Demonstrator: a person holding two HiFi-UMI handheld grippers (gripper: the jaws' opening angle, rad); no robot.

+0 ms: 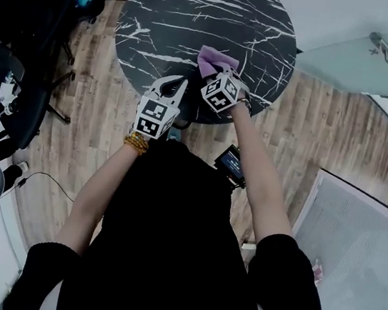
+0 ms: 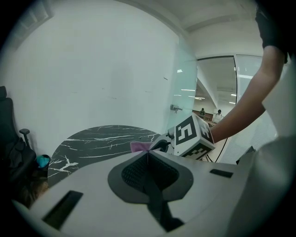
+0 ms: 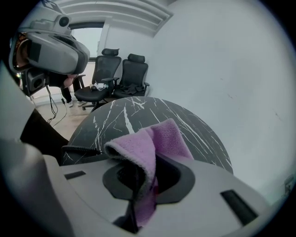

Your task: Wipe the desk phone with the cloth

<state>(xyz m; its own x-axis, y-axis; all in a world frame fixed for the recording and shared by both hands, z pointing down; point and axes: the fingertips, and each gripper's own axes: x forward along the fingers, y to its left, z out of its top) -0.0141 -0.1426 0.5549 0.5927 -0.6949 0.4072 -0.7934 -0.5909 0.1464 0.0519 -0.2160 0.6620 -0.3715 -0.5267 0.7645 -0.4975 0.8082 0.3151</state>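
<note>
Round black marble worktop sits on a wood floor, with office chairs off to your left. Your right tool is clamped on the purple cloth. The cloth bunches up over the jaws and hangs above the worktop's near side. Your left tool is just beside the right one, jaws pressed together with nothing between them, over the worktop's near edge. The desk phone shows as a dark box with a lit screen beside your right forearm, nearer you than the worktop's edge. You can't tell what it rests on. A coiled cord lies at the worktop's edge by the right tool.
</note>
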